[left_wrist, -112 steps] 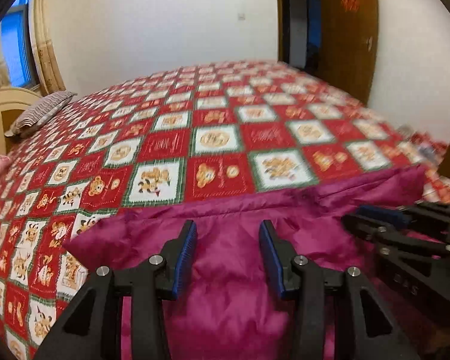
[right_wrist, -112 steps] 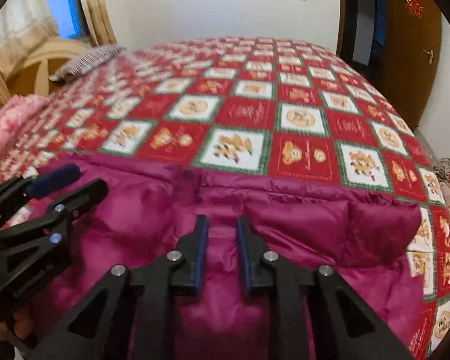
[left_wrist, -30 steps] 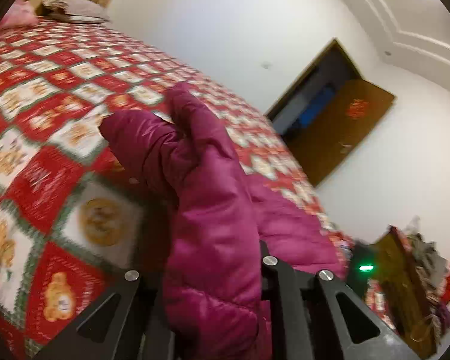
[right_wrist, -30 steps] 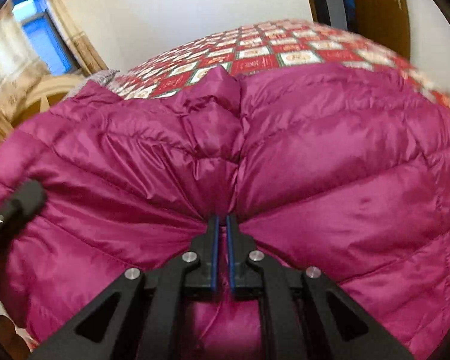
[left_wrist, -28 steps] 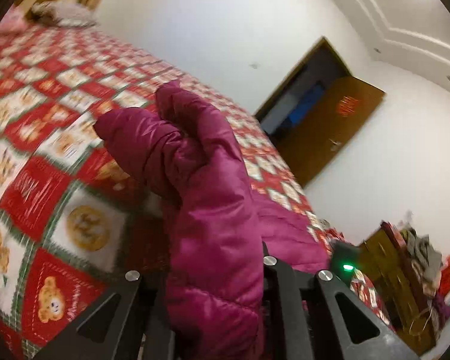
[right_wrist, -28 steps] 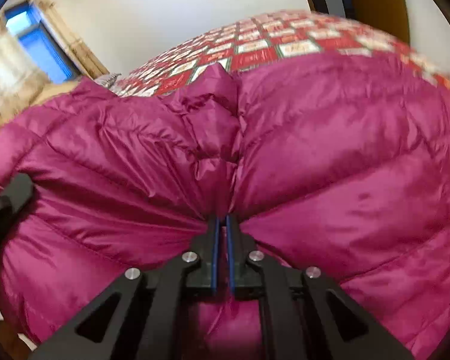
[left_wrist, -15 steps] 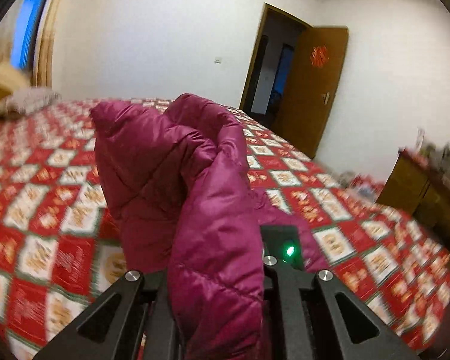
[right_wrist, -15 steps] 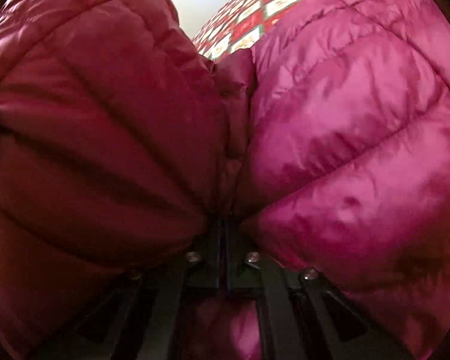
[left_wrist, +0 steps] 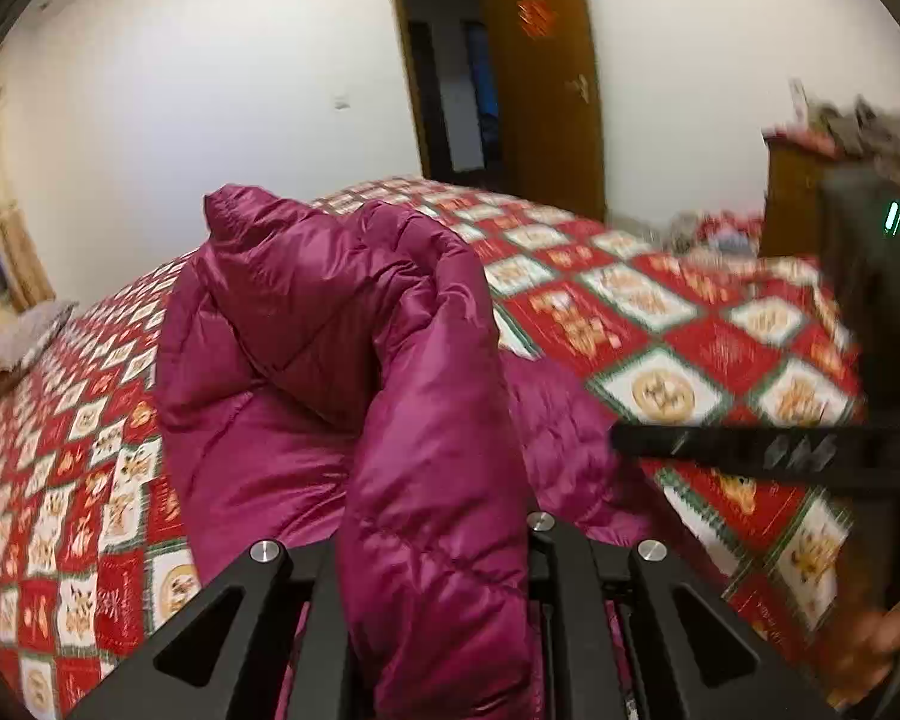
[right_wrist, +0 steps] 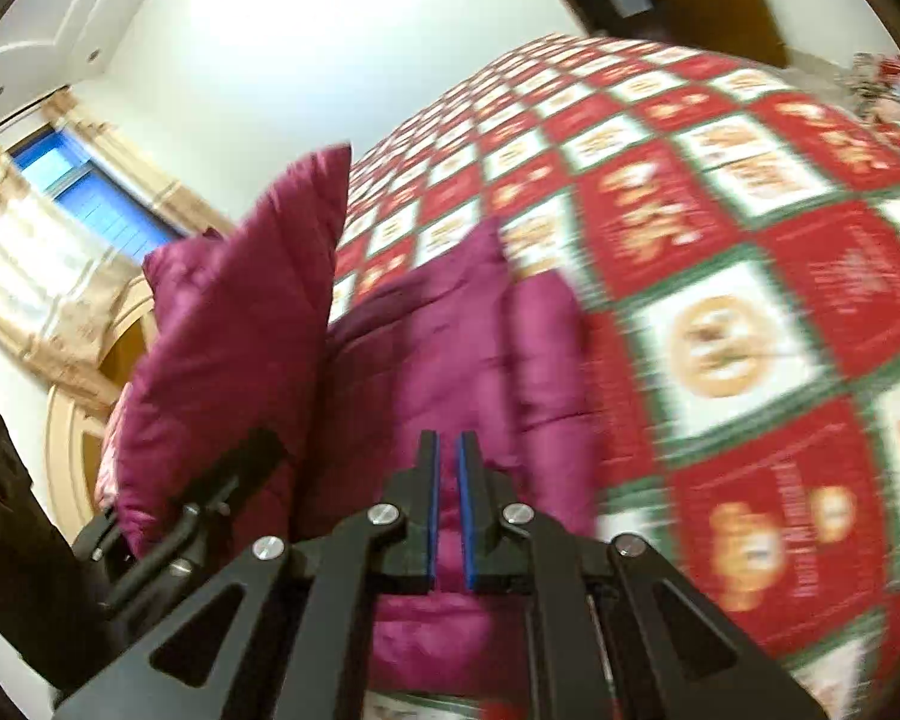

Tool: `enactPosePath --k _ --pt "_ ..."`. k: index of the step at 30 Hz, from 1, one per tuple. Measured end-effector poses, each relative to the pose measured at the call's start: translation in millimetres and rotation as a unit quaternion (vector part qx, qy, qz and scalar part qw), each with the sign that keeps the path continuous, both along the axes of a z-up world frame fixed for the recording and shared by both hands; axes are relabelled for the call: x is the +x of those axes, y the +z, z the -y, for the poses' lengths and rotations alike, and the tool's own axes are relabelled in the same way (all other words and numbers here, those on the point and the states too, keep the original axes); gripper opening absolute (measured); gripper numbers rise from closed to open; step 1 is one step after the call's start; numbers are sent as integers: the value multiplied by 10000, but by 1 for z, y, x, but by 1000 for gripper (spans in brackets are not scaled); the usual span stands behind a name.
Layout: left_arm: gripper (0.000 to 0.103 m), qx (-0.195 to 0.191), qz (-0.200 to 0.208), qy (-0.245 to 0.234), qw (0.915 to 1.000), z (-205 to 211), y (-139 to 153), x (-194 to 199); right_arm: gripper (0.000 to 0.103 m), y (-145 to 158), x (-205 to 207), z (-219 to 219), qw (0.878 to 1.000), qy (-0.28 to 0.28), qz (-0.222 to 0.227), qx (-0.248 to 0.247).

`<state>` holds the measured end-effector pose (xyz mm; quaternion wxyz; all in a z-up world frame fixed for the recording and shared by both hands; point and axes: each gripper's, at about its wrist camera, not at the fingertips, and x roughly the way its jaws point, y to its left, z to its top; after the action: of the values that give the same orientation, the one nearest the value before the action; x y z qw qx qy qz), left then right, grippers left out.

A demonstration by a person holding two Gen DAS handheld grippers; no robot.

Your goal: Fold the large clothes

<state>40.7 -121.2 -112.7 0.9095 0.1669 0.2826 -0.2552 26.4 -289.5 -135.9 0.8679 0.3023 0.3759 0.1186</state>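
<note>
A magenta quilted puffer jacket (left_wrist: 306,360) lies bunched on the bed. My left gripper (left_wrist: 432,546) is shut on a thick fold of the jacket and holds it up; the fold hides both fingertips. In the right wrist view the jacket (right_wrist: 450,360) lies under my right gripper (right_wrist: 448,504), whose blue-padded fingers stand nearly together with a narrow gap and nothing between them. The left gripper (right_wrist: 210,498) shows at lower left there, holding a raised flap. The right gripper (left_wrist: 750,450) crosses the left wrist view at right.
The bed carries a red, white and green patchwork quilt (left_wrist: 660,324). A pillow (left_wrist: 24,342) lies at the far left. An open brown door (left_wrist: 546,78) and a cluttered wooden cabinet (left_wrist: 798,198) stand beyond the bed. A curtained window (right_wrist: 90,198) is at left.
My right gripper has let go of the jacket and pulled away, so the quilt shows again. My left gripper still holds its fold and has swung its view rightward.
</note>
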Motion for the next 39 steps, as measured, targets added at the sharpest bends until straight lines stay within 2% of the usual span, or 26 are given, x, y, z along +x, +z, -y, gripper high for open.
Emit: enactPosePath --k 2,8,14,17,18,20,21,23,24,26,30,35,37,39 --pt "12 223 -44 -127 9997 15 -14 -1 11 -1 -4 13 9999 -137 -13 -86" --pt "12 352 -320 -480 9977 42 -47 -5 14 14 -13 26 9981 -203 151 -553" --pt "11 367 -342 -559 9972 46 -62 -4 14 43 16 28 9955 327 664 -587" --pt "11 371 -273 -542 9975 44 -63 -9 14 48 37 3 9895 1078 817 -514" --pt "11 355 -258 -551 9975 42 -62 -10 14 46 45 -5 9877 1252 772 -532" --pt "11 332 -207 -596 9975 38 -60 -13 14 30 60 -16 9875 1366 394 -677" --pt "12 345 -171 -642 9972 37 -59 -13 9 20 67 -17 9885 1269 191 -804" --pt "20 449 -70 -724 9963 31 -55 -22 0 2 73 -15 9882 1089 -70 -1075" --pt "22 480 -69 -760 9959 31 -54 -25 0 -8 74 -14 9881 1059 -211 -1091" --pt "30 504 -44 -898 9947 23 -49 -36 0 -21 71 -9 9910 1031 -384 -769" --pt "34 592 166 -1272 9900 4 -40 -65 0 -35 64 1 9935 1008 -398 -341" --pt "34 1140 450 -1553 9802 3 -41 -91 0 -32 57 -7 9915 1135 -365 -518" --pt "34 1231 579 -1585 9779 8 -42 -96 0 -31 61 -7 9910 1166 -377 -544" --pt "41 1138 663 -1601 9783 18 -42 -100 0 -31 69 -4 9911 1164 -466 -441"
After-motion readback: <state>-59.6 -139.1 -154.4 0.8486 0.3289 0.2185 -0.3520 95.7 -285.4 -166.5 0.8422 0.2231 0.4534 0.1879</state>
